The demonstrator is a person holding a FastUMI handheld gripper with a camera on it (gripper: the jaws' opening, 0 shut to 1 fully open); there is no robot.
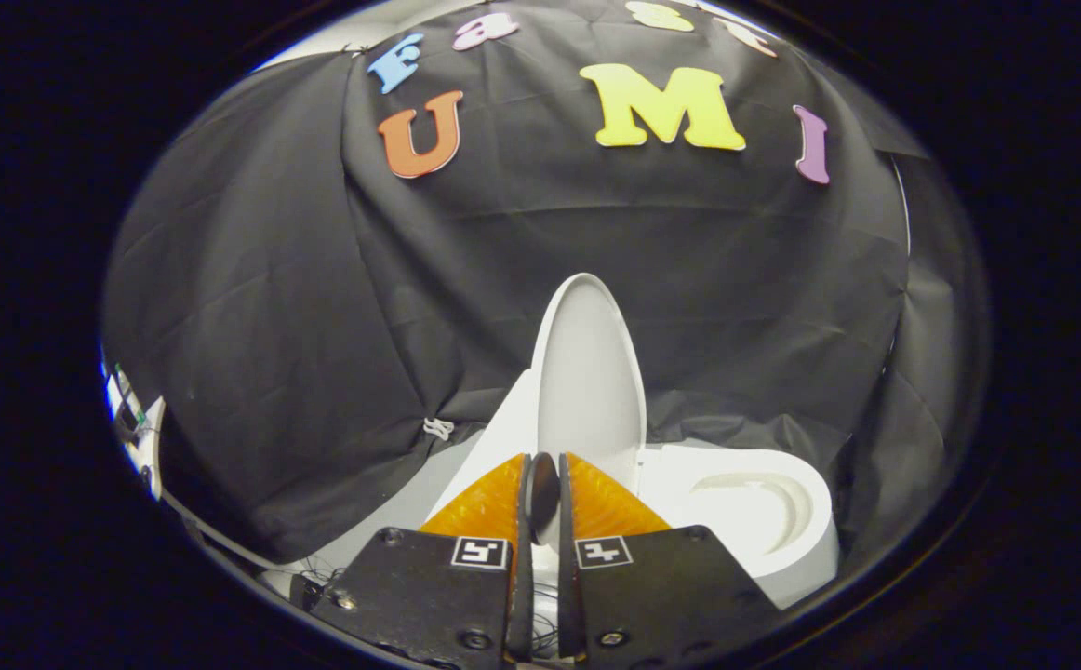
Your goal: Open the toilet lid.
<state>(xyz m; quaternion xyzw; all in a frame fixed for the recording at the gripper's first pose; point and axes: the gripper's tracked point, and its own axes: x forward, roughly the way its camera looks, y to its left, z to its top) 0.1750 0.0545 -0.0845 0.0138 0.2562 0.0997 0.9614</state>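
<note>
The white toilet lid (589,372) stands upright, raised off the bowl and leaning back toward the white tank (496,433) on its left. The open bowl with its seat (753,510) lies to the right of the lid. My gripper (545,462) is just in front of the lid's lower part, its fingertips close to the hinge end. The fingers are pressed almost together with only a thin dark slit between them. I see nothing held between them. The lid's bottom edge is hidden behind the fingers.
Black cloth walls close in behind and on both sides of the toilet. A pale floor strip (410,507) runs left of the tank. Some small equipment (131,419) sits at the far left by the cloth's edge.
</note>
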